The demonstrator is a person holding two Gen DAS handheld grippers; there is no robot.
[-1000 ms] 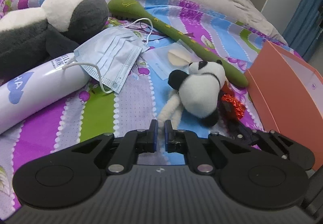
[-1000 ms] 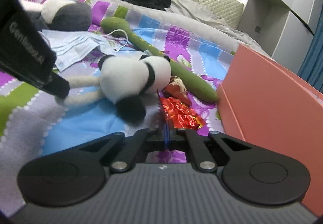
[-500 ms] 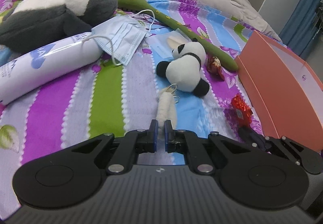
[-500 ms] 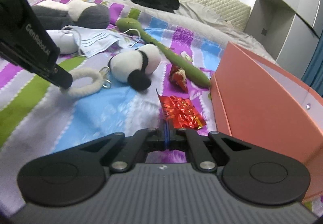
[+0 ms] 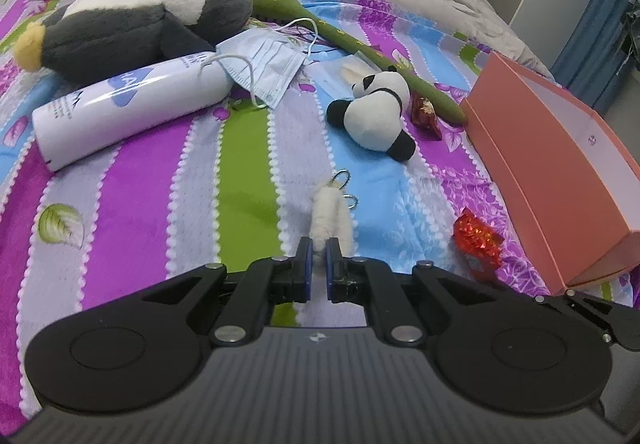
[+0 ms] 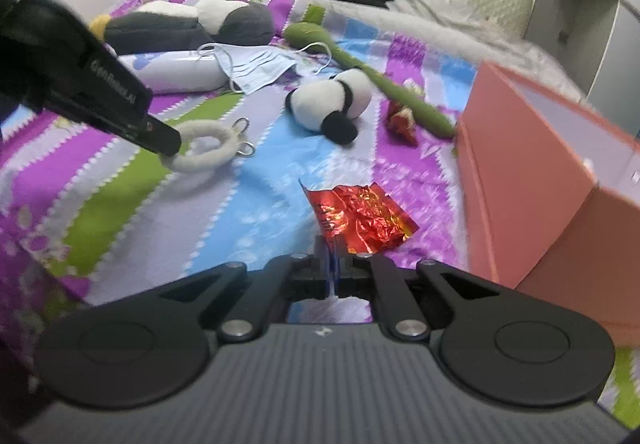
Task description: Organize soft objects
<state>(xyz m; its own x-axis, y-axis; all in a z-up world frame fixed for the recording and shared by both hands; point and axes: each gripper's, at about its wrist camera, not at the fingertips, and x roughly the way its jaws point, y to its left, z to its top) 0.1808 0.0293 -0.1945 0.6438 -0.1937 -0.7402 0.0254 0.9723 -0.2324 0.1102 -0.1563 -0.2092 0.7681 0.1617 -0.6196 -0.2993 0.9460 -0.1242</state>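
My left gripper (image 5: pixel 318 264) is shut on a fluffy white loop (image 5: pixel 330 216) with metal rings, holding it just above the striped bedspread. The right wrist view shows the same left gripper (image 6: pixel 168 140) pinching the loop (image 6: pixel 208 148). A small panda plush (image 5: pixel 376 116) (image 6: pixel 332 104) lies apart from the loop, farther back. My right gripper (image 6: pixel 332 264) pinches a corner of a crumpled red foil wrapper (image 6: pixel 360 216) (image 5: pixel 478 238); its jaws are opening slightly, with the wrapper still between them.
An open orange box (image 5: pixel 560 180) (image 6: pixel 532 164) stands at the right. Farther back lie a second red wrapper (image 5: pixel 426 112), a long green plush (image 5: pixel 360 44), a blue face mask (image 5: pixel 264 64), a white tube (image 5: pixel 128 108) and a large grey-and-white plush (image 5: pixel 132 28).
Both grippers have drawn back toward the near side of the bed. The white loop has come away from the panda with the left gripper. The red wrapper has travelled with the right one.
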